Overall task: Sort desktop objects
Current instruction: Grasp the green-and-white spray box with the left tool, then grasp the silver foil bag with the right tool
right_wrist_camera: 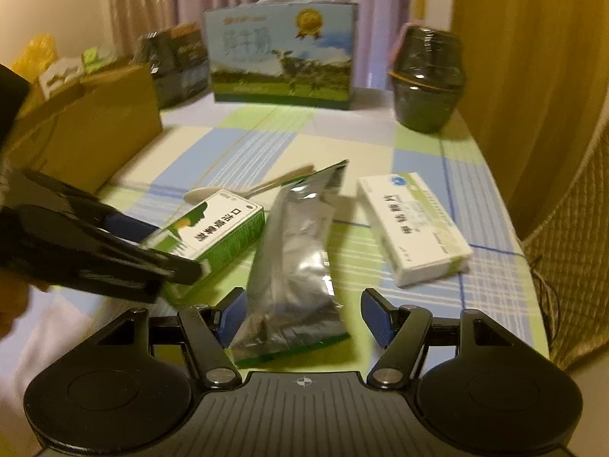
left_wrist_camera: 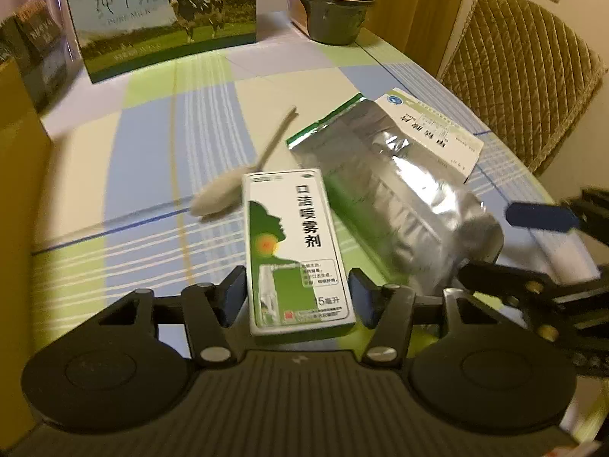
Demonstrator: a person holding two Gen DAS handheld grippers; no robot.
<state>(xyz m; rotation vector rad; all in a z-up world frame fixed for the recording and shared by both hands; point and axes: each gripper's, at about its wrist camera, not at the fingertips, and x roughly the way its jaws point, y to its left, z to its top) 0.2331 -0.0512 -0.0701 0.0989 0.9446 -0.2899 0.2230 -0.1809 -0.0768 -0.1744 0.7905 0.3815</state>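
A green and white spray box (left_wrist_camera: 293, 243) lies on the checked tablecloth (left_wrist_camera: 152, 144) between the pads of my left gripper (left_wrist_camera: 297, 293), which is shut on its near end. The right wrist view shows that same left gripper (right_wrist_camera: 173, 247) clamped on the spray box (right_wrist_camera: 217, 228). A silver foil pouch (right_wrist_camera: 297, 259) lies between the fingers of my right gripper (right_wrist_camera: 304, 316), which is open, with a gap at the right pad. The right gripper (left_wrist_camera: 487, 243) stands at the end of the pouch (left_wrist_camera: 388, 198). A white medicine box (right_wrist_camera: 415, 228) and a pale spoon (right_wrist_camera: 259, 186) lie nearby.
At the back stand a milk carton (right_wrist_camera: 281, 53), a dark lidded jar (right_wrist_camera: 426, 80) and dark packs (right_wrist_camera: 175, 61). A cardboard box (right_wrist_camera: 95, 122) fills the left side. A quilted chair back (left_wrist_camera: 521, 72) stands past the table's right edge.
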